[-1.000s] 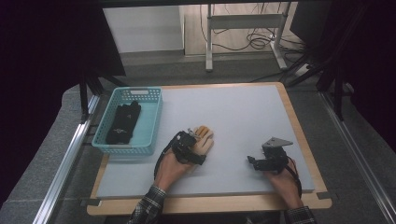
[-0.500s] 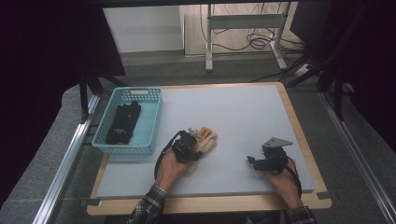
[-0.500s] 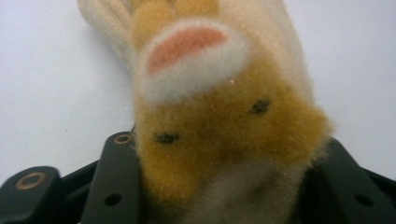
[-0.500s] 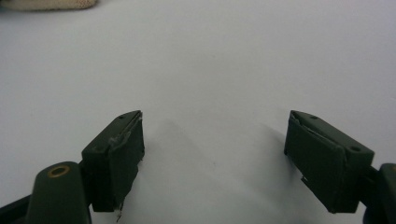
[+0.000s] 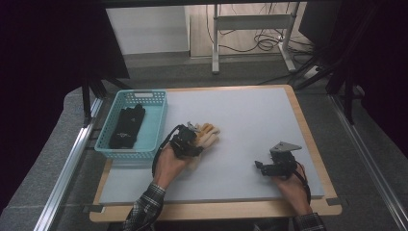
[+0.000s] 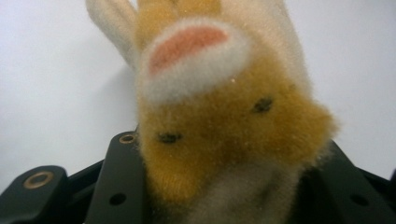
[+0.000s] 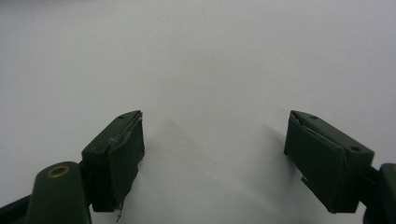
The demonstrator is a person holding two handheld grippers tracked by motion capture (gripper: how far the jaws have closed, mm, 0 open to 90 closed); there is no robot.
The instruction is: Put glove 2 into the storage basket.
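A fuzzy orange and cream plush toy (image 5: pixel 208 135) is in my left gripper (image 5: pixel 188 140), a little left of the white table's middle. In the left gripper view the plush toy (image 6: pixel 224 126) sits between the two black jaws, which press on its sides. These jaws have just been closing onto it. My right gripper (image 5: pixel 260 166) rests near the front right of the table. Seen in the right gripper view, the right gripper (image 7: pixel 215 158) is open with only bare white surface between its pads.
A teal plastic basket (image 5: pixel 140 94) stands at the table's left edge, holding a black fabric item (image 5: pixel 127 126). The white table top (image 5: pixel 250 115) stretches behind both hands. Dark frame posts and metal rails run along both sides.
My left gripper's jaws have closed on the plush toy, and the hand has lifted slightly with it. The right hand has stayed where it was.
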